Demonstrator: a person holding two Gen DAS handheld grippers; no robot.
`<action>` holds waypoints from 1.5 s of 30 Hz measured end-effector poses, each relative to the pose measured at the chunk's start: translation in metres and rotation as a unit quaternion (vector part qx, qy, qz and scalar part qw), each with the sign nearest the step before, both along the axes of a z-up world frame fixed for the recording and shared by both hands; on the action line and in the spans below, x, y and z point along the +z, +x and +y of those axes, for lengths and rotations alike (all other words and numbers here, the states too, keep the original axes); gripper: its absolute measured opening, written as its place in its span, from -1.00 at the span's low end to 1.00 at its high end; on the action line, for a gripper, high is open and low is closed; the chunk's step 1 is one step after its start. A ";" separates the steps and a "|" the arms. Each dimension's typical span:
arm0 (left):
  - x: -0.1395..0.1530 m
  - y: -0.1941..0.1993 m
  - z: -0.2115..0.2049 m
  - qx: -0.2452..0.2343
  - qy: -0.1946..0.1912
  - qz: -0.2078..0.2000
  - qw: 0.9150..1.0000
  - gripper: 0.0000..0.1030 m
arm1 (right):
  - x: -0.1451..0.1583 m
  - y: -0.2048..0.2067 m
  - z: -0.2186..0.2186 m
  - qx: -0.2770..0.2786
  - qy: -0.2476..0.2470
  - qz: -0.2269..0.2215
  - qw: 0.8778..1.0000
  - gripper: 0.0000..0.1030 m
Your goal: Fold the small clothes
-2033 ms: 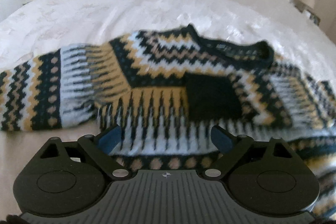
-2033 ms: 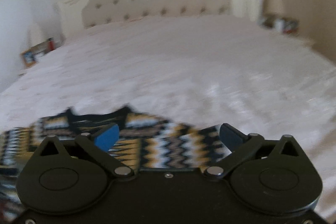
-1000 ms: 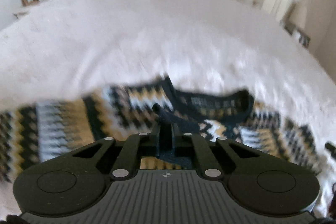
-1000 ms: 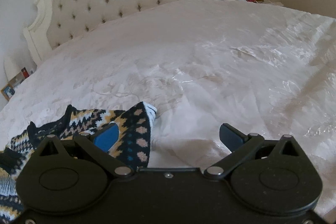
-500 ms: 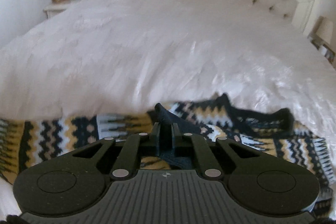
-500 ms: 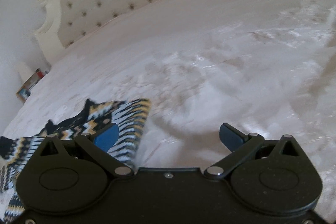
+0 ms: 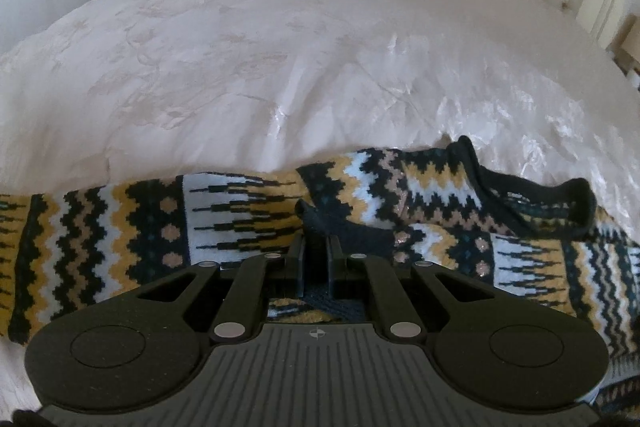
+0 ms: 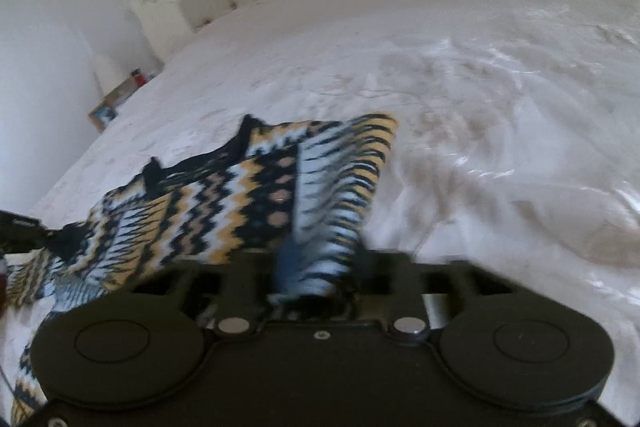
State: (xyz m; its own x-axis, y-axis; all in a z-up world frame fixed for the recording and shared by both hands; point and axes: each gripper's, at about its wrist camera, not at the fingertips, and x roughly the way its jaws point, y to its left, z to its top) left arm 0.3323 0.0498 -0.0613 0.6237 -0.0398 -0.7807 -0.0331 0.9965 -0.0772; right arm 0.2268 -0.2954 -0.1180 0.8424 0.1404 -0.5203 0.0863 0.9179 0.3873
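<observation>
Both grippers have the patterned knit sweater (image 7: 248, 223) on the white bedspread (image 7: 280, 67): left gripper (image 7: 316, 251) clamped tight on its dark hem, right gripper (image 8: 316, 267) just closing on a bunched sleeve, likely readying a fold.

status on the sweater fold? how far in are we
Early. Done: the patterned sweater lies on the white bedspread, with some fabric bunched in front of the collar. In hand: the left gripper is shut on a dark fold of the knit, and the right gripper has just been closing, with the striped sleeve part between its fingers. Left: the sleeve on the left of the left wrist view is spread out; no compact fold yet.
</observation>
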 end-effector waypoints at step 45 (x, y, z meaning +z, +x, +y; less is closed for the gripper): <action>0.058 -0.057 0.109 0.040 -0.068 -0.040 0.996 -0.18 | 0.071 -0.050 0.008 -0.079 0.071 -0.059 0.993 0.99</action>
